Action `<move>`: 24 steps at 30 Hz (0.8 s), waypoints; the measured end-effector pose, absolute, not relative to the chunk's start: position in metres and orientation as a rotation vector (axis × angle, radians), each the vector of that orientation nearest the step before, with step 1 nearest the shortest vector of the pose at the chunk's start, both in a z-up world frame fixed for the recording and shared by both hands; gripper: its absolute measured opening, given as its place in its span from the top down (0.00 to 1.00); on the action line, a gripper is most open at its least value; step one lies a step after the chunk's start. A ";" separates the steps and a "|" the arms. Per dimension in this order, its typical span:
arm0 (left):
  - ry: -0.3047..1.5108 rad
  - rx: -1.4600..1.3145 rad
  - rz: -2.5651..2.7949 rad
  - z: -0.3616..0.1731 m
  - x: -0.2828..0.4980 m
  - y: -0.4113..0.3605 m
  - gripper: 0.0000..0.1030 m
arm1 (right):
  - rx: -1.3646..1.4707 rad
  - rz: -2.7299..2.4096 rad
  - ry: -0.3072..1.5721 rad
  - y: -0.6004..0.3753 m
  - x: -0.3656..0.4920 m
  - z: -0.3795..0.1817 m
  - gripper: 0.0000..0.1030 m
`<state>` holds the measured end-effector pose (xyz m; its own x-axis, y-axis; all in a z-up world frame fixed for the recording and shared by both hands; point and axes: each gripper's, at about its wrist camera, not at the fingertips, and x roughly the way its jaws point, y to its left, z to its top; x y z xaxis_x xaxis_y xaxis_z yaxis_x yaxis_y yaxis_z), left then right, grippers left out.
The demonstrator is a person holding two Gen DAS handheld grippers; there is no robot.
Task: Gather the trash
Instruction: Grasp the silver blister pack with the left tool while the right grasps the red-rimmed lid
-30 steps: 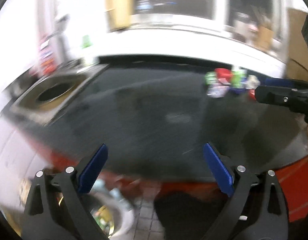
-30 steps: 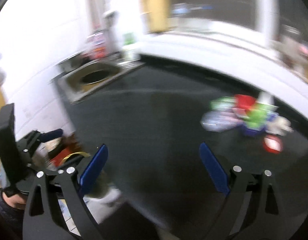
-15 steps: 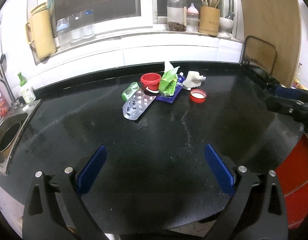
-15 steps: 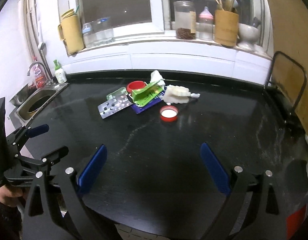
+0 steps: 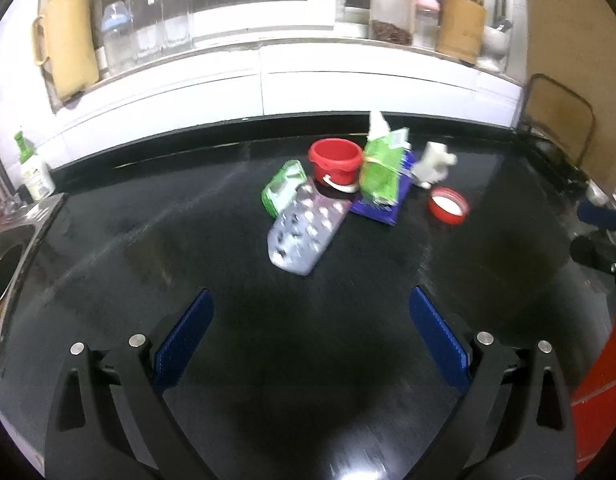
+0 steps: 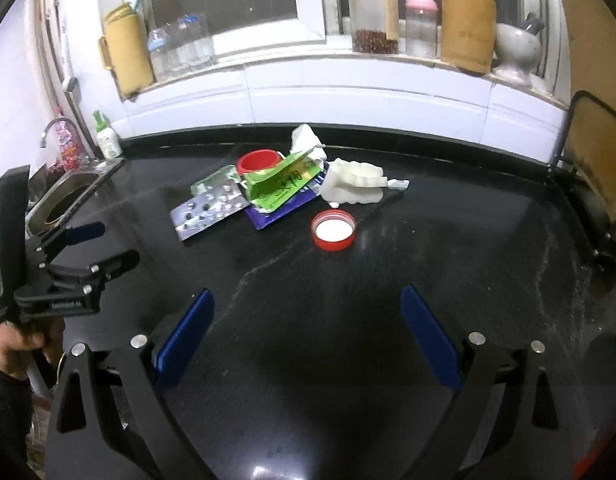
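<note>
My left tongs (image 5: 309, 334) spread wide, nothing between pads, hovering over black counter (image 5: 148, 260). My right tongs (image 6: 306, 332) likewise wide apart, empty. Trash heaped mid-counter, well ahead of both: silver blister pack (image 5: 304, 236) nearest left tongs, overlapping small green packet (image 5: 282, 192); red cup (image 5: 335, 160) behind; green wrapper (image 5: 381, 174) lying on purple wrapper (image 5: 381, 210); crumpled white tissue (image 6: 353, 186) to right. Red lid (image 6: 333, 230) sits apart, nearest right tongs. Sink (image 6: 62, 204) at far left.
</note>
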<state>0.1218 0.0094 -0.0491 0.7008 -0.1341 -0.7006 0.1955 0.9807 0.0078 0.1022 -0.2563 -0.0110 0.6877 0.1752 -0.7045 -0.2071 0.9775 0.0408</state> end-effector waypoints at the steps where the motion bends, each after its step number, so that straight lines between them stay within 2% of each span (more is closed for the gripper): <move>1: 0.781 0.083 -0.182 -0.054 0.135 0.012 0.08 | -0.044 0.212 0.790 -0.258 0.109 -0.014 0.11; 12: 0.865 0.077 -0.189 -0.100 0.233 0.027 0.09 | -0.074 0.175 0.917 -0.258 0.228 -0.076 0.11; 16: 0.891 0.057 -0.219 -0.102 0.248 0.024 0.18 | -0.080 0.166 0.949 -0.256 0.252 -0.090 0.15; 17: 0.900 0.082 -0.219 -0.103 0.250 0.021 0.22 | -0.081 0.165 0.963 -0.255 0.257 -0.095 0.18; 18: 0.912 0.106 -0.224 -0.104 0.252 0.018 0.35 | -0.082 0.166 0.976 -0.254 0.261 -0.098 0.23; 20: 0.902 0.133 -0.230 -0.104 0.251 0.014 0.43 | -0.115 0.153 0.963 -0.250 0.263 -0.099 0.31; 21: 0.899 0.138 -0.233 -0.103 0.250 0.013 0.54 | -0.116 0.158 0.956 -0.249 0.262 -0.099 0.39; 22: 0.899 0.138 -0.233 -0.102 0.249 0.012 0.68 | -0.116 0.160 0.951 -0.250 0.262 -0.098 0.53; 24: 0.906 0.125 -0.229 -0.102 0.248 0.011 0.77 | -0.122 0.163 0.950 -0.247 0.261 -0.097 0.52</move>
